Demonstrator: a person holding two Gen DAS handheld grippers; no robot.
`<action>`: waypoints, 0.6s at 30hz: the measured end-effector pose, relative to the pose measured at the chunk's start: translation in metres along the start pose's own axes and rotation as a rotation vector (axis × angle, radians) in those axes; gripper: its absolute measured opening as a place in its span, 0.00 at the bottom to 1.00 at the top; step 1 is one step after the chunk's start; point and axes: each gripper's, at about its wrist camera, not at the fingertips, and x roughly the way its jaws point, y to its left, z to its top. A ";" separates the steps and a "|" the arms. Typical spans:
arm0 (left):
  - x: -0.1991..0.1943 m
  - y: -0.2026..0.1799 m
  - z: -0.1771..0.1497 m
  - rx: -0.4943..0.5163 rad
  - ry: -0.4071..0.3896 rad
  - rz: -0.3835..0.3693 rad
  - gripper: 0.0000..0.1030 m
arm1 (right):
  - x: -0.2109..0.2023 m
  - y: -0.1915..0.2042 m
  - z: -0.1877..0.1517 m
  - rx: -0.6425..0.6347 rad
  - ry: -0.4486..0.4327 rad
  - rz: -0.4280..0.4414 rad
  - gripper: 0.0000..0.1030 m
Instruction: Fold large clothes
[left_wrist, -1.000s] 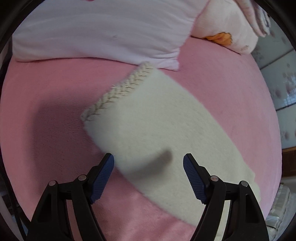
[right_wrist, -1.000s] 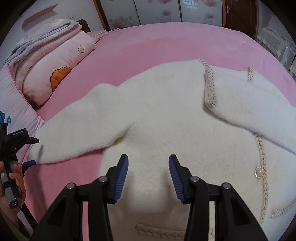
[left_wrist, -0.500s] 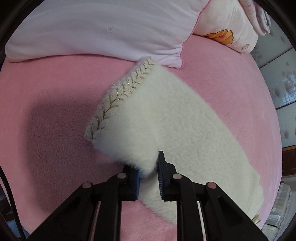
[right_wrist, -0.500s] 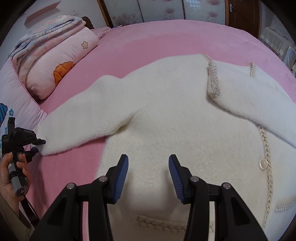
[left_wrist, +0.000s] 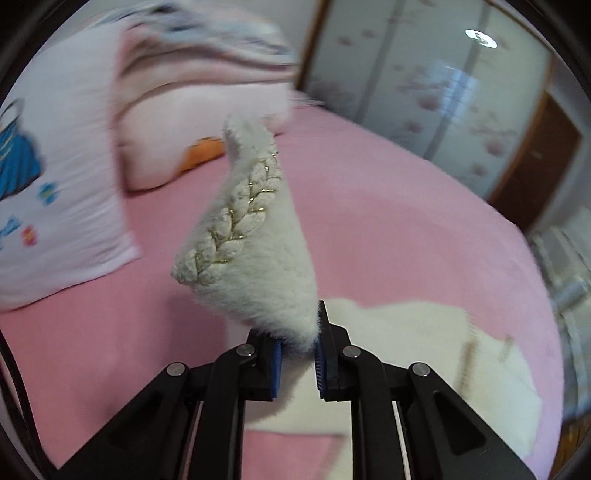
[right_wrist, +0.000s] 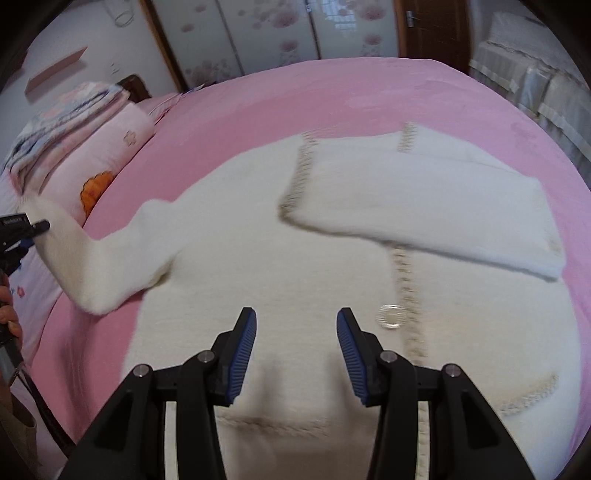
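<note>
**Sleeve lifted for the fold**

On the pink bed (right_wrist: 369, 92) the white fluffy cardigan (right_wrist: 295, 258) lies spread flat. The left gripper (left_wrist: 298, 356) has its fingers clenched on the sleeve cuff (left_wrist: 236, 225), raised off the bed. The right gripper (right_wrist: 296, 350) hovers with released fingers, holding nothing. The sleeve should probably be carried across the body and laid flat without twisting.

Soft daylight, motion blur throughout, fisheye edges dark.
</note>
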 end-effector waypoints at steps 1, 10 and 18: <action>-0.004 -0.025 -0.006 0.034 0.002 -0.043 0.11 | -0.004 -0.011 0.000 0.023 -0.006 -0.001 0.44; 0.030 -0.138 -0.111 0.271 0.257 -0.231 0.17 | -0.016 -0.082 -0.006 0.139 -0.013 -0.028 0.44; 0.055 -0.136 -0.161 0.345 0.413 -0.247 0.50 | -0.006 -0.105 -0.015 0.170 0.033 0.008 0.44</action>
